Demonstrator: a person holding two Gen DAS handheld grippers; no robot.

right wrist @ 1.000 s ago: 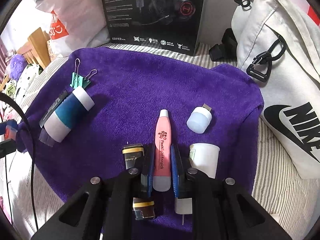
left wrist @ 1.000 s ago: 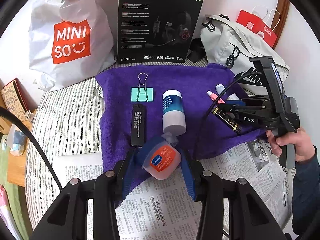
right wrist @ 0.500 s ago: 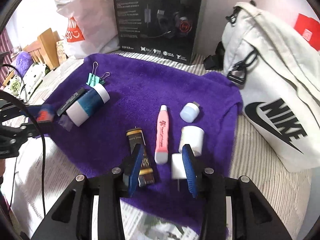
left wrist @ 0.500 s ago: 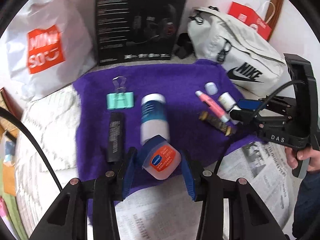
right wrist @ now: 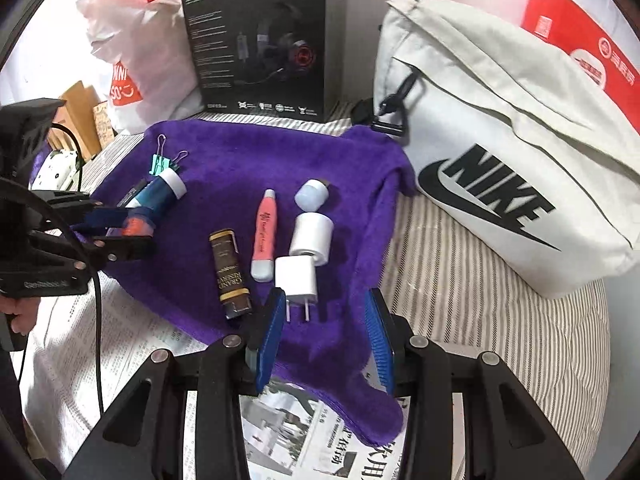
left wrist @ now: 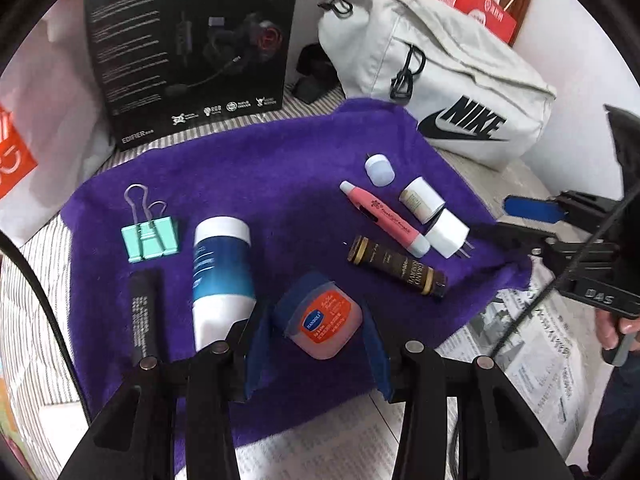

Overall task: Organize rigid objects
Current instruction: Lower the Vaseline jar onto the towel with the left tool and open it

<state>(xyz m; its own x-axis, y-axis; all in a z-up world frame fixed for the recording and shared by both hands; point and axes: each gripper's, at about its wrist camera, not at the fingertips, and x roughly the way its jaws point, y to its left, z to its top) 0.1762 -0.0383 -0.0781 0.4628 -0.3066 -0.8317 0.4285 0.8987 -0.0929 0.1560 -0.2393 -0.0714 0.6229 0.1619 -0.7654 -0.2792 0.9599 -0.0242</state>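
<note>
My left gripper (left wrist: pixel 316 344) holds the small lip-balm jar (left wrist: pixel 322 318), its jaws closed on the tub's sides, over the near edge of the purple towel (left wrist: pixel 260 168). The orange lid reads "HANBOLI". My right gripper (right wrist: pixel 322 334) has its jaws parted and empty, poised just short of the white plug adapter (right wrist: pixel 298 276).

The step in hand looks like carrying the jar to its place in the row; the next move calls for setting it down upright in the bare patch between the blue-and-white bottle (left wrist: pixel 222 272) and the brown tube (left wrist: pixel 396 268) without nudging either.

Further out on the towel lie the pink pen-shaped tube (left wrist: pixel 384 220), a white cylinder (left wrist: pixel 422 200), a pale blue cap (left wrist: pixel 379 170), a black stick (left wrist: pixel 143 312) and a teal binder clip (left wrist: pixel 151 238). The brown tube reads "GRAND". Behind stand a black headset box (right wrist: pixel 260 40) marked "HECATE" and "EDIFIER", and a white "NIKE" bag (right wrist: pixel 500 152). Newspaper (right wrist: pixel 304 432) covers the striped bed (right wrist: pixel 480 300) in front.
</note>
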